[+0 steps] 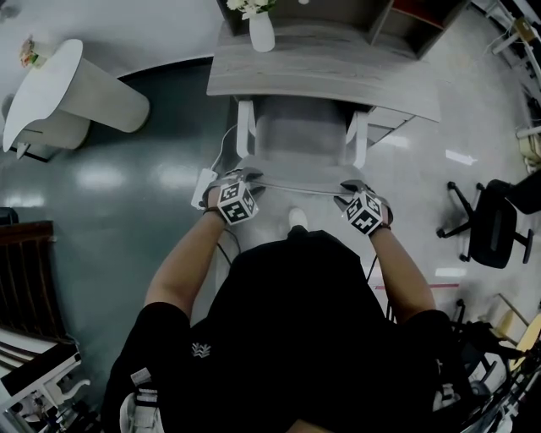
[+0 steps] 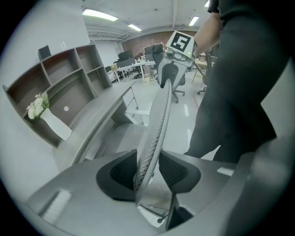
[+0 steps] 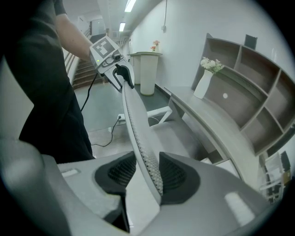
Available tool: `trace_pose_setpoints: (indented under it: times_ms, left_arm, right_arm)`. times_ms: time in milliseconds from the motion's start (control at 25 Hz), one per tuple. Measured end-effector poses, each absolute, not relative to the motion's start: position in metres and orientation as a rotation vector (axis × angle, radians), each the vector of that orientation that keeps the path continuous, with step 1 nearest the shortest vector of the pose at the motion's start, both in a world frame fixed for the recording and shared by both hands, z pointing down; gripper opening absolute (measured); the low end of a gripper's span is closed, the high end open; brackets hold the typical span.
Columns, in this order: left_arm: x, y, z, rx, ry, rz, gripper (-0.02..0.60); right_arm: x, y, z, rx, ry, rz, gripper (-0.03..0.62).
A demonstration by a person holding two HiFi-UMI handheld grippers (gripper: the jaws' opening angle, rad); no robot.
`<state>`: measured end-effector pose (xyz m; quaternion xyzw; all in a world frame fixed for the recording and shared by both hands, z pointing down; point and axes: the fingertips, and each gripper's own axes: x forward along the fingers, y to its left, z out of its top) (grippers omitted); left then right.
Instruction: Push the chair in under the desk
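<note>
A pale grey chair (image 1: 300, 135) stands with its seat partly under the grey wooden desk (image 1: 321, 72); its armrests (image 1: 244, 127) reach the desk's front edge. The thin mesh backrest (image 1: 296, 184) faces the person. My left gripper (image 1: 240, 191) is shut on the backrest's top edge at its left end, and my right gripper (image 1: 355, 197) is shut on the right end. In the left gripper view the backrest (image 2: 161, 120) runs between the dark pads of the left gripper (image 2: 148, 168). The right gripper view shows the backrest (image 3: 133, 115) clamped the same way in the right gripper (image 3: 146, 173).
A white vase with flowers (image 1: 261, 30) and an open shelf unit (image 1: 406, 21) stand on the desk. A white pedestal table (image 1: 76, 93) is at the left, a black office chair (image 1: 494, 224) at the right. A power strip with cable (image 1: 203, 188) lies on the floor beside the chair.
</note>
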<state>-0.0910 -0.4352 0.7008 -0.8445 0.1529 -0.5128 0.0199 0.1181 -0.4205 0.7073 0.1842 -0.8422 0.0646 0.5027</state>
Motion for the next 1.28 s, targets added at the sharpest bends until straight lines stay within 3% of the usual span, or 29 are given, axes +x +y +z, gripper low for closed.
trace_pose_setpoints:
  times_ms: [1280]
  left_arm:
    - [-0.086,-0.539,0.695,-2.544,0.541,-1.641,0.16]
  right_arm:
    - [0.124,-0.529,0.697,0.458,-2.07,0.005,0.152]
